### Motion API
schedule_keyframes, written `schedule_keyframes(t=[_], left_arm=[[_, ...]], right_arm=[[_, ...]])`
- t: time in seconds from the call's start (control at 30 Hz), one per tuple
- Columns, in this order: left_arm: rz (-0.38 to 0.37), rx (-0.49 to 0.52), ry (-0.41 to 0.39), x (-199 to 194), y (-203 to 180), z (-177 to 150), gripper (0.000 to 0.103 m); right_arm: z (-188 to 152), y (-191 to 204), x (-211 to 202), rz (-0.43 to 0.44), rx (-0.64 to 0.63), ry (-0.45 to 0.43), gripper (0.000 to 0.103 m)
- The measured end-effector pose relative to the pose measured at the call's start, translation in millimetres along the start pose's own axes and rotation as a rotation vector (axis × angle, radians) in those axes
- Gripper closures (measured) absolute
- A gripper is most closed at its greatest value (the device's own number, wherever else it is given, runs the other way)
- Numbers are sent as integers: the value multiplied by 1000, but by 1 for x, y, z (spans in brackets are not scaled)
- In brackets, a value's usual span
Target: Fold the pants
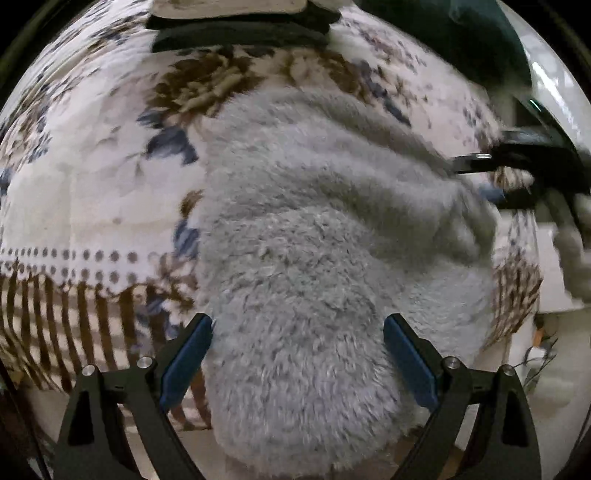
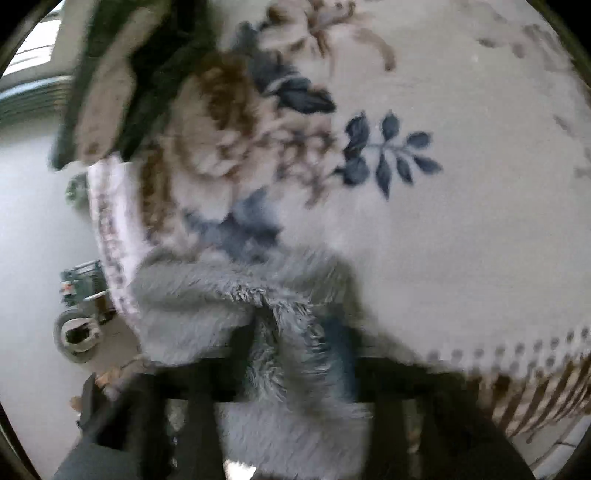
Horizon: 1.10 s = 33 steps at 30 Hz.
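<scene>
Grey fluffy pants (image 1: 314, 221) lie on a floral blanket (image 1: 92, 203). My left gripper (image 1: 299, 358) points steeply down over the pants' near end. Its blue pads (image 1: 192, 354) stand wide apart with the fleece bulging between them. My right gripper (image 1: 491, 181) shows blurred at the pants' right edge, its fingers apart. In the right wrist view the picture is smeared. There the right gripper (image 2: 291, 350) stands with a ridge of the pants (image 2: 192, 295) between its spread fingers, and I see no pad pressing on it.
A dark folded garment (image 1: 240, 29) lies at the blanket's far edge, also seen as a dark garment (image 2: 110, 74) in the right wrist view. The blanket (image 2: 461, 184) ends in a striped fringe (image 2: 535, 398). Pale floor (image 2: 33, 221) with small clutter (image 2: 77, 332) lies beyond the bed's edge.
</scene>
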<state>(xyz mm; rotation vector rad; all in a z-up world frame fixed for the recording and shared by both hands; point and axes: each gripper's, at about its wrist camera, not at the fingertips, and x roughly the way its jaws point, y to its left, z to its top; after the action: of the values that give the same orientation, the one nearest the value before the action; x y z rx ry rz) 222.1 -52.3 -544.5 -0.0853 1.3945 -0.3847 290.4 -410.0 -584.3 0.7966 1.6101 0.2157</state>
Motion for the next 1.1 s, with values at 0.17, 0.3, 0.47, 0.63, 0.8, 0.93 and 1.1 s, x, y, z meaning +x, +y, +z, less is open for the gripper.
schedule_keyframes(t=[0.17,0.3,0.47,0.63,0.8,0.93,1.1], left_arm=[[-24,-56,-49,-21,8,5,9],[16,-32,-40,-14,6,14,9],[45,-17,-10,-3,10,13,9],[54,-7,14,0,15,7,9],[60,15,64,17,12,3,9],[14,23,24,-9,6,9,9],[-48,-12,-57,-30,7,59,9]], right_arm=[[-83,-42,-54,72,201,-169,25],[-149,-75,-11,226,405,-92,25],[-176,-62,51,231,411,-88,94],[-218,-53,18,181,432,-190,96],[-217,-83,67,151,459,-1,73],[-202,-58,30,70,312,-95,37],[-172,-17,-26,26,174,-311,33]])
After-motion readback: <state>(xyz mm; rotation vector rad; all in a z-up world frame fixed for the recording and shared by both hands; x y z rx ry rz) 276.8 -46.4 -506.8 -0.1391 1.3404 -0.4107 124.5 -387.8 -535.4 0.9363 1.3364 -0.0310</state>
